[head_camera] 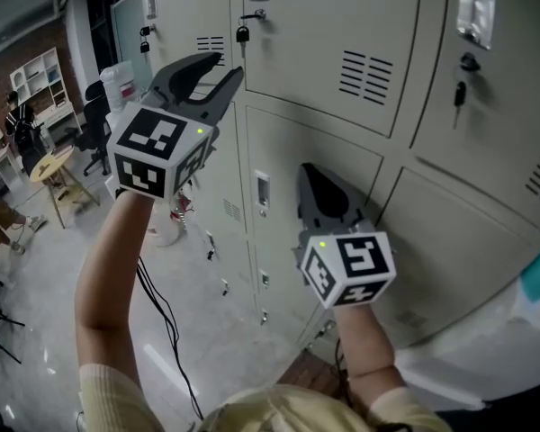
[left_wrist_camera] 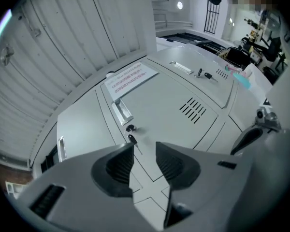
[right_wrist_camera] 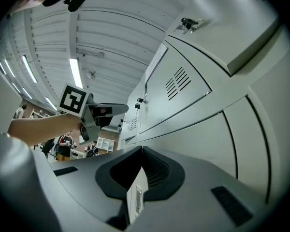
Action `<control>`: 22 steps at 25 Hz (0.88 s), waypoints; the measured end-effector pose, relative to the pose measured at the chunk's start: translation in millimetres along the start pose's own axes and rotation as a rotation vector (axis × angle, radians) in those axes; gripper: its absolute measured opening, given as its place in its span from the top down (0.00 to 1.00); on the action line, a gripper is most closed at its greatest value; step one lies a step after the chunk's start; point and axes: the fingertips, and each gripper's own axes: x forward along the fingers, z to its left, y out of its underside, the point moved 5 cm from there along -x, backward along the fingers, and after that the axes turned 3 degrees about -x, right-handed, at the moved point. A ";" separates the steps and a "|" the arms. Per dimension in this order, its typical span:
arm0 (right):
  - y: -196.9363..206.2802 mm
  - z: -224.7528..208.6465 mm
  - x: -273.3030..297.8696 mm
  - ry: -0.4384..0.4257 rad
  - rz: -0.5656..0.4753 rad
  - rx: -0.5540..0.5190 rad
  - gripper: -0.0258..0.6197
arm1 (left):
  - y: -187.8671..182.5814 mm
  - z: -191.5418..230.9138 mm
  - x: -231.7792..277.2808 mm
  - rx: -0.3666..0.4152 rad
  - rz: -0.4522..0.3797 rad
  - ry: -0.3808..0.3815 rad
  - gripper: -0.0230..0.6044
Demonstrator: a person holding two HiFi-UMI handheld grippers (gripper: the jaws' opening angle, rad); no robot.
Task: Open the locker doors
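With my left tool point(head_camera: 227, 67) open and empty near the pale-grey vented metal locker door point(head_camera: 315, 25), and my right tool point(head_camera: 310, 174) closed on nothing, I'd next grip its dangling dark key point(head_camera: 242, 34).

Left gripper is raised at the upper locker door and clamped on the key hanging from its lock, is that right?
No. The left gripper is raised at the upper locker door, but it is not clamped on the key: the left gripper view shows its jaws apart with nothing between them, the key hanging free beyond.
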 end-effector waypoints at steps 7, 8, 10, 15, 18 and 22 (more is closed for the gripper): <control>4.1 5.9 9.3 -0.020 0.011 0.004 0.95 | -10.7 17.3 20.5 0.063 -0.004 -0.007 0.77; 4.1 6.4 9.9 -0.020 0.011 0.004 0.95 | -12.1 19.8 23.0 0.066 -0.008 -0.009 0.77; 4.0 7.1 11.1 -0.020 0.010 0.003 0.95 | -16.3 24.4 28.0 0.076 -0.025 -0.008 0.77; 5.5 4.3 14.2 -0.007 0.020 0.003 0.95 | -20.7 34.9 41.6 0.132 -0.028 -0.001 0.77; 8.1 2.7 14.6 0.003 0.026 0.014 0.95 | -23.5 41.1 47.8 0.133 -0.043 0.014 0.77; 11.1 2.3 12.9 0.014 0.035 0.015 0.95 | -26.0 45.6 57.4 0.115 -0.056 0.063 0.77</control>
